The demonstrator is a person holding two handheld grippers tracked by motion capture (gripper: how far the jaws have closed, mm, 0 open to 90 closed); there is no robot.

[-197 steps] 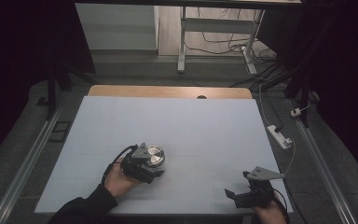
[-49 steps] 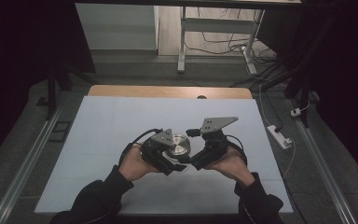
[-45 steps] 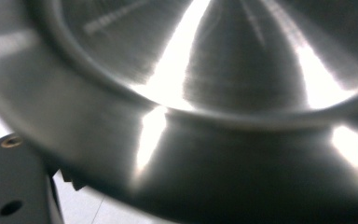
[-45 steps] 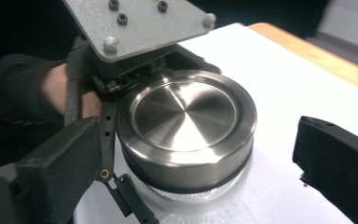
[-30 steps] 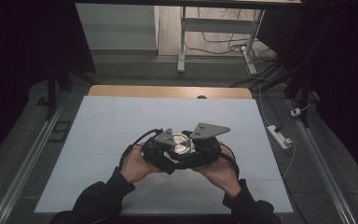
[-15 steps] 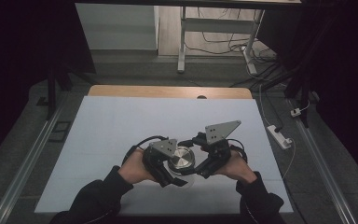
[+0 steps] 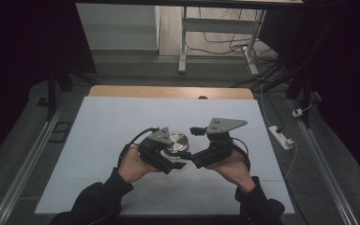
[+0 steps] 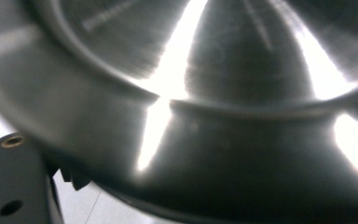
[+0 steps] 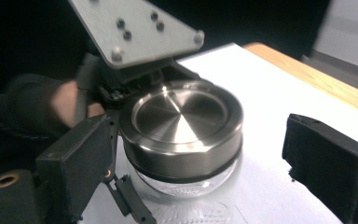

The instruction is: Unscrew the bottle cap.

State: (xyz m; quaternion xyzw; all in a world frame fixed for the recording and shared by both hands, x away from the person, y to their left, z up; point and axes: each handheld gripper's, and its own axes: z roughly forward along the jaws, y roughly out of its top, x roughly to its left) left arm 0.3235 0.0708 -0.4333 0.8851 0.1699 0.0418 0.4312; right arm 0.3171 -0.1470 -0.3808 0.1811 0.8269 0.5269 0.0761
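A glass jar with a brushed steel lid (image 7: pixel 176 142) is near the middle of the white table (image 7: pixel 112 126). My left gripper (image 7: pixel 177 153) is shut on the jar's glass body from the left. In the left gripper view the steel lid (image 8: pixel 214 93) is pressed up close to the camera. My right gripper (image 7: pixel 191 144) comes in from the right and stands open. In the right gripper view its two black jaws flank the jar's lid (image 9: pixel 182 116), the left one close to it and the right one well apart. The left gripper's grey plate (image 9: pixel 135 28) is behind the jar.
A wooden strip (image 7: pixel 168 92) borders the table's far edge. A white power strip (image 7: pixel 281 136) and cables lie on the floor to the right. Metal rails (image 7: pixel 28 159) run along both sides of the table.
The right gripper crossed from the front right corner to the jar. In the last half second the jar moved slightly away from me and its lid tipped back level.
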